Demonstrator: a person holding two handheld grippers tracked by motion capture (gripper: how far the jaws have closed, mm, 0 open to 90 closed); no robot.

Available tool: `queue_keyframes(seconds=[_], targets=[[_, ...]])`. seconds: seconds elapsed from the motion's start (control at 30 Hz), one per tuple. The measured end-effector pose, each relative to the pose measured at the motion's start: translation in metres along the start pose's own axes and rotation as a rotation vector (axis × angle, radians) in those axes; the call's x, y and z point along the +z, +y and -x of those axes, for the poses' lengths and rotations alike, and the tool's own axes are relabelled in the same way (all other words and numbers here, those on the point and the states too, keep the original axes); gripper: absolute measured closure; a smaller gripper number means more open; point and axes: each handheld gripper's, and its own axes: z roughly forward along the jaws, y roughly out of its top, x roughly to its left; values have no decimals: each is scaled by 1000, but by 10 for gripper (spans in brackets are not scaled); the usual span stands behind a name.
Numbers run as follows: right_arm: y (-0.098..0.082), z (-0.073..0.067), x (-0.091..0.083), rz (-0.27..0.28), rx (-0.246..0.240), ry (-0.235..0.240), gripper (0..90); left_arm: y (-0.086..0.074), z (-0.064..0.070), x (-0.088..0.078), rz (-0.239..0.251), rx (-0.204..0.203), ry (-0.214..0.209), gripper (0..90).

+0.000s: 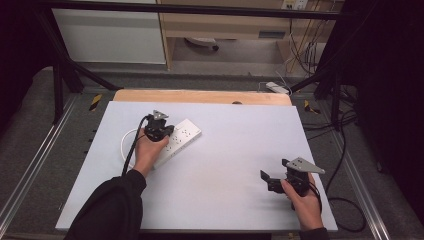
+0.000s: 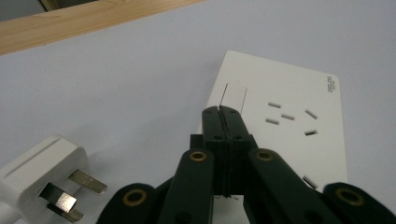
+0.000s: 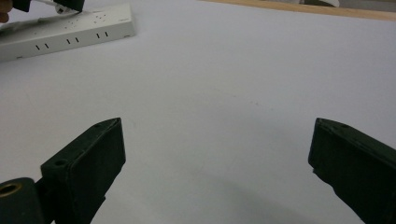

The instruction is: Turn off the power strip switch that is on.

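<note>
I see my left gripper (image 1: 161, 131) left of centre in the high view, poised over the white power strip (image 1: 186, 136), which lies slanted on the pale table (image 1: 235, 150). In the left gripper view its jaws are pressed flat together with nothing between them, and their tips sit right at the strip's rocker switch (image 2: 233, 97), at the strip's near end; I can't tell whether they touch it. The strip's white three-pin plug (image 2: 46, 175) lies on its side at the lower left of that view, prongs pointing right. My right gripper (image 1: 272, 181) sits at the lower right of the high view, well apart from the strip, its jaws spread wide and holding nothing.
</note>
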Motion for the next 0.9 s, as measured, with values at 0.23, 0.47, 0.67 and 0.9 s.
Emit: queue_keyframes(seconds=[0.23,0.47,0.67,0.9], targets=[[0,0,0,-1,0,0,43,1,0,0,-7,1,0,900],[0,0,0,-2,0,1,43,1,0,0,-11,5,2,900],[0,0,0,-3,-3,3,43,1,-1,0,-10,-1,-4,900],[0,0,1,-6,-2,3,43,1,-1,0,-11,0,-3,900]])
